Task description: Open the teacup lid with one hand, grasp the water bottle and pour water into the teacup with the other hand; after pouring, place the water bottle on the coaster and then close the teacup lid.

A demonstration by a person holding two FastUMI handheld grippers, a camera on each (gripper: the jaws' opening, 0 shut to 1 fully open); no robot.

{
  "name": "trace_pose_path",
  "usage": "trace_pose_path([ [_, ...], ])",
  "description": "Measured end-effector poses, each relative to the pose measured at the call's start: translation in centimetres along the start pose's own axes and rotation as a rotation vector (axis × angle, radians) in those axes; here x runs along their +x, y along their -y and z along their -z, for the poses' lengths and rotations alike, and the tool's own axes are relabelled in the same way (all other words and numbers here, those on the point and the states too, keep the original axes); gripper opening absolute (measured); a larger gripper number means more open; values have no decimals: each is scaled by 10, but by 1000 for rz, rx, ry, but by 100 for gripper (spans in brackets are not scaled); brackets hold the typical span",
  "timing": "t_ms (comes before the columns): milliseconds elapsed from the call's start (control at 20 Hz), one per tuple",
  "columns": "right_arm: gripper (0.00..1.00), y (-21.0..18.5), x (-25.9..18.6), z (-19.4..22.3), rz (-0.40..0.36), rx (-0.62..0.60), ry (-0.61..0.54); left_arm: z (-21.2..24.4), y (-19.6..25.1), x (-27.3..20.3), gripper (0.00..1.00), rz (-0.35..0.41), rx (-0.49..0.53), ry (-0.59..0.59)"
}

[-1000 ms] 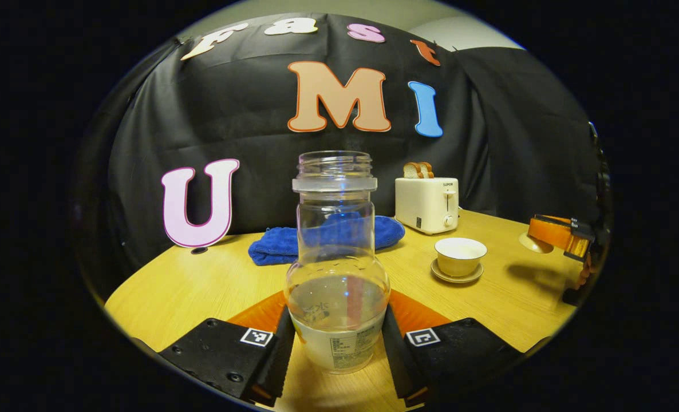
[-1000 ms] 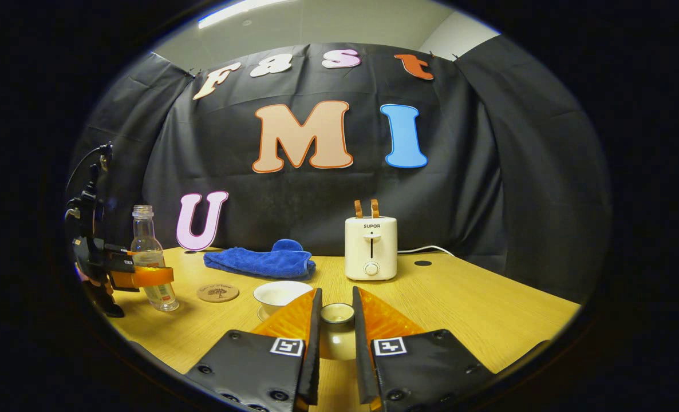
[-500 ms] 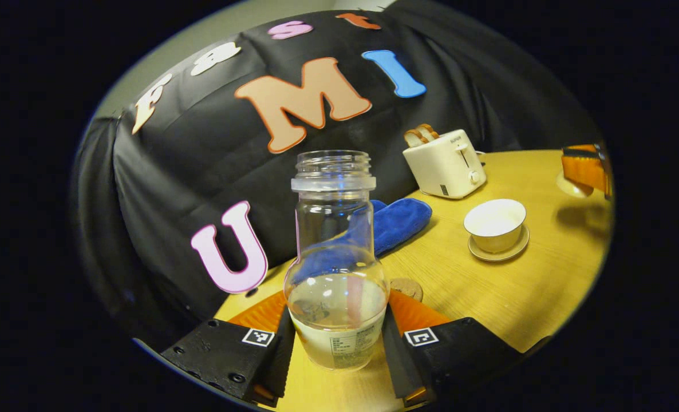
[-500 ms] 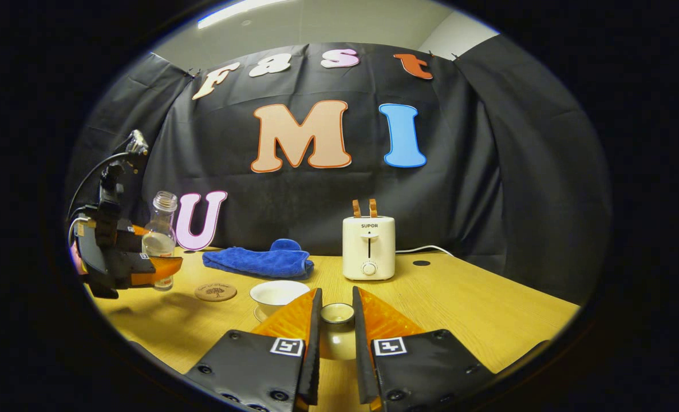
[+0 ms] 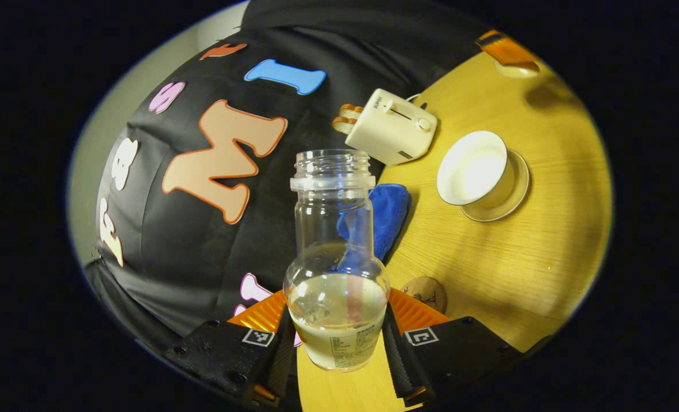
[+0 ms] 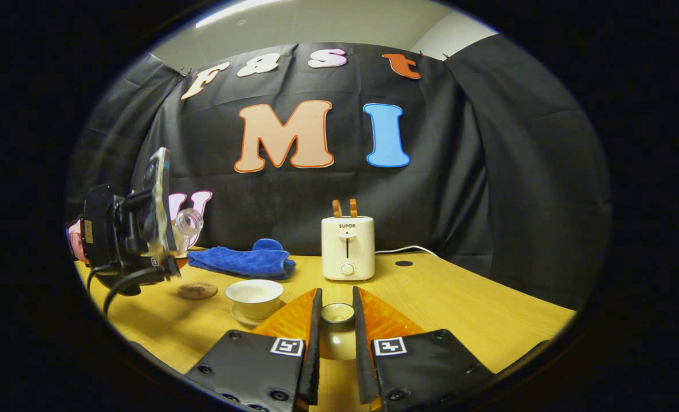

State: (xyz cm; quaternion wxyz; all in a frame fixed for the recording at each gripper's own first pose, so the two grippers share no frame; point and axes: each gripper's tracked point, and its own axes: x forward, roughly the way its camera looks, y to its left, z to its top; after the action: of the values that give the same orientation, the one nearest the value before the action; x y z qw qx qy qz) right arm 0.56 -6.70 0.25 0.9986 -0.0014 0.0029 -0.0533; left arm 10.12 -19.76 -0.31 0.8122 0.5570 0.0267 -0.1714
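My left gripper is shut on a clear, uncapped water bottle that holds some water and tilts toward the teacup. The white teacup stands open on its saucer at the upper right of the left gripper view. A round cork coaster lies on the table just right of the bottle. In the right gripper view, my right gripper is shut on the teacup lid, held above the table. The teacup, coaster and tilted bottle in the left gripper sit at the left.
A white toaster with bread slices stands at the back of the wooden table. A folded blue cloth lies left of it. The booth's black cloth wall rises behind the table.
The left gripper has lifted the bottle off the table and tipped it toward the teacup while moving closer to it. The right gripper holds the lid nearly still.
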Motion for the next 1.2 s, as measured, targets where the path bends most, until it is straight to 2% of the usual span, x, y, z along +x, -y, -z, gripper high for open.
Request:
trace_pose_path([
  [150,29,11,0,-1,23,-1,1,-5,-1,8,67,-11,113,-4],
  [600,29,12,0,-1,24,-2,2,-11,3,25,67,-1,429,0],
  [1200,30,13,0,-1,30,-3,3,-13,-1,28,67,34,647,-20],
])
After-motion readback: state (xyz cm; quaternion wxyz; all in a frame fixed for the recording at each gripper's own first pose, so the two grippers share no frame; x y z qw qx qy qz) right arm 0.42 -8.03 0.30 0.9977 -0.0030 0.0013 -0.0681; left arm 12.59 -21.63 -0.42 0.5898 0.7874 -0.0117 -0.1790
